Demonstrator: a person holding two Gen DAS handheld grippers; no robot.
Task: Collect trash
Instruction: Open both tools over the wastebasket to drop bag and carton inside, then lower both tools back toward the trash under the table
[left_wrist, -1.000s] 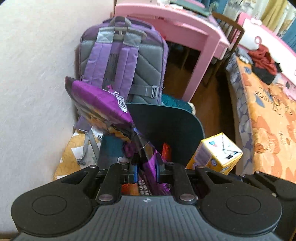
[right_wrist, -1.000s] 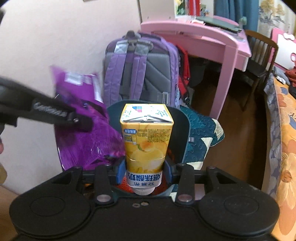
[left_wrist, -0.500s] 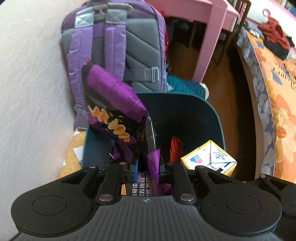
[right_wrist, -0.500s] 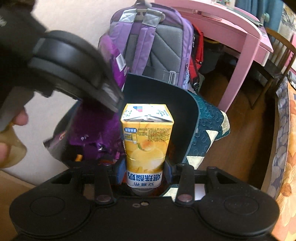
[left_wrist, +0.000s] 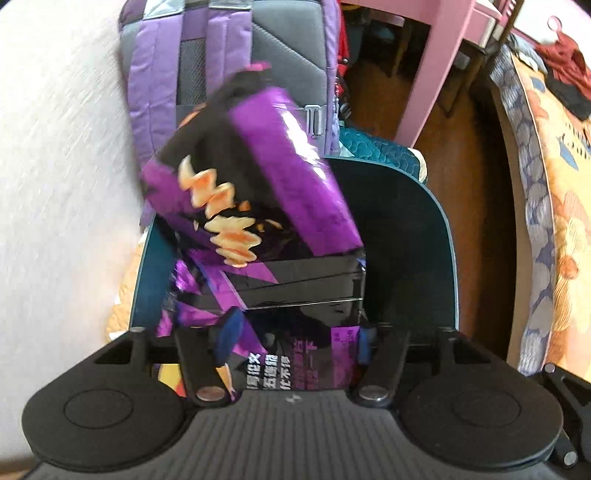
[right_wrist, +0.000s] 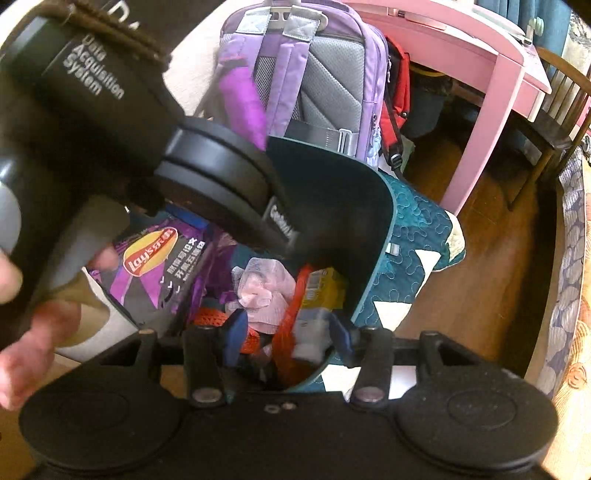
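A dark teal trash bin (left_wrist: 439, 236) stands on the floor in front of a purple backpack (left_wrist: 229, 70). My left gripper (left_wrist: 295, 336) is open over the bin, and a purple chip bag (left_wrist: 258, 221) lies loose between its spread fingers, tipping into the bin. In the right wrist view the bin (right_wrist: 354, 206) holds the chip bag (right_wrist: 155, 266), crumpled pink wrappers (right_wrist: 262, 288) and a yellow juice carton (right_wrist: 317, 299). My right gripper (right_wrist: 288, 339) is open just above the bin, with the carton below it among the trash.
The backpack (right_wrist: 317, 74) leans on the white wall behind the bin. A pink desk (right_wrist: 480, 66) and a chair (right_wrist: 554, 110) stand to the right, a teal quilt (right_wrist: 413, 258) lies beside the bin, and a floral bed (left_wrist: 554, 184) runs along the right.
Both grippers moved down over the bin and opened. The juice carton left my right gripper and dropped into the bin. The chip bag slipped loose from my left gripper.
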